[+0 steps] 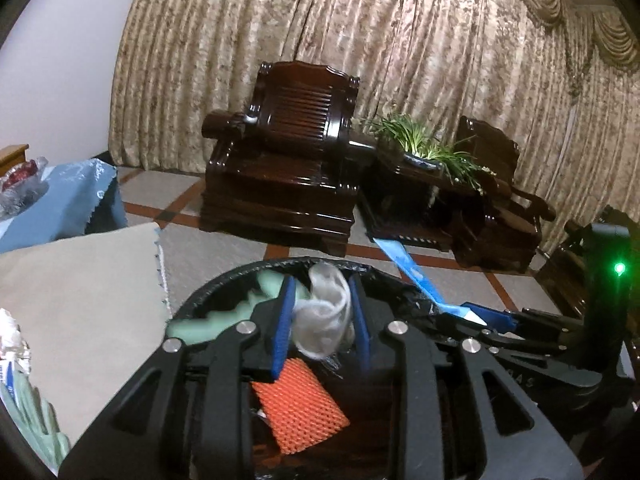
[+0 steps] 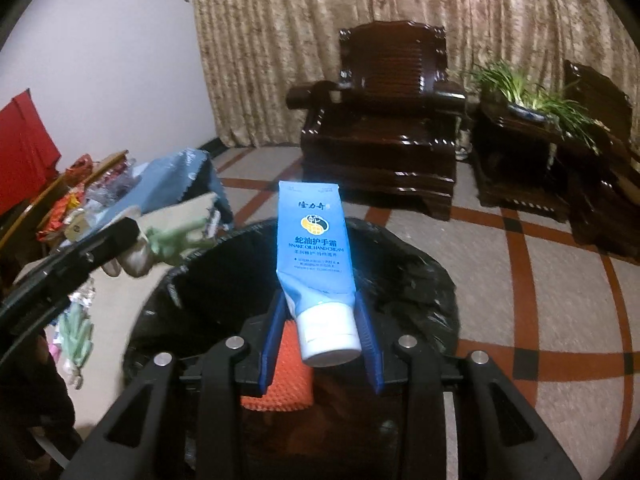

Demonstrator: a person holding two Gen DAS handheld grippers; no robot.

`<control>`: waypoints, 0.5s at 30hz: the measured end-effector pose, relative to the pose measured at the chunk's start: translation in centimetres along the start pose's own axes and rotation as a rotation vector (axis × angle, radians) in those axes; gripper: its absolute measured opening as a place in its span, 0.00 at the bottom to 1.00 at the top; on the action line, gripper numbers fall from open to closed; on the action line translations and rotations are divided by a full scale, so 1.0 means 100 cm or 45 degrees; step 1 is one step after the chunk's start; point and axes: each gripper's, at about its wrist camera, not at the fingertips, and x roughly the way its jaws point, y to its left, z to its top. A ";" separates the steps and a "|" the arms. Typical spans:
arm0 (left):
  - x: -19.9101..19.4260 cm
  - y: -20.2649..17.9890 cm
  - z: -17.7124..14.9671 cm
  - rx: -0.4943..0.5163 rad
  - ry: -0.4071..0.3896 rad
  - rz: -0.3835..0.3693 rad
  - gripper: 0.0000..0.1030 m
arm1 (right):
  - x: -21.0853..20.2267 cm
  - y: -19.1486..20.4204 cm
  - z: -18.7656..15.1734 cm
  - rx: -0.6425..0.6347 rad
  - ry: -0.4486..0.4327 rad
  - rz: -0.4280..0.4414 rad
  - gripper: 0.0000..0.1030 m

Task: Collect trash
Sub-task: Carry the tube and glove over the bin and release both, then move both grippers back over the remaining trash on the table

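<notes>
Bin [image 2: 420, 280] lies directly below both grippers, its mouth open beneath them. Right gripper [image 2: 320, 332] has its jaws narrowly parted around a tube [image 2: 316, 248] by the cap end, long axis toward 12 o'clock. Left gripper [image 1: 320, 320] has a wad [image 1: 324, 312] between barely parted pads; firmness of grip unclear.

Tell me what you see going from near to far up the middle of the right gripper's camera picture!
Orange mesh piece in the bin → hand cream tube between the right gripper fingers → black bin bag rim → tiled floor → dark wooden armchair → patterned curtain.
</notes>
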 end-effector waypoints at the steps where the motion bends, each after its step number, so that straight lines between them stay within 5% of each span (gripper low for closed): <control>1: 0.001 0.001 0.000 -0.005 0.006 -0.004 0.47 | 0.001 -0.002 0.000 0.003 0.003 -0.007 0.43; 5: -0.003 0.011 -0.004 -0.018 0.009 0.015 0.65 | -0.001 -0.002 -0.002 0.008 -0.013 -0.043 0.66; 7: -0.012 0.018 -0.006 -0.015 -0.002 0.054 0.73 | -0.004 0.001 -0.002 0.010 -0.030 -0.056 0.88; 10: -0.028 0.034 -0.008 -0.030 -0.007 0.135 0.86 | -0.010 0.013 0.001 0.005 -0.064 -0.036 0.94; 15: -0.064 0.065 -0.013 -0.081 -0.019 0.275 0.88 | -0.012 0.036 0.005 -0.027 -0.080 0.033 0.94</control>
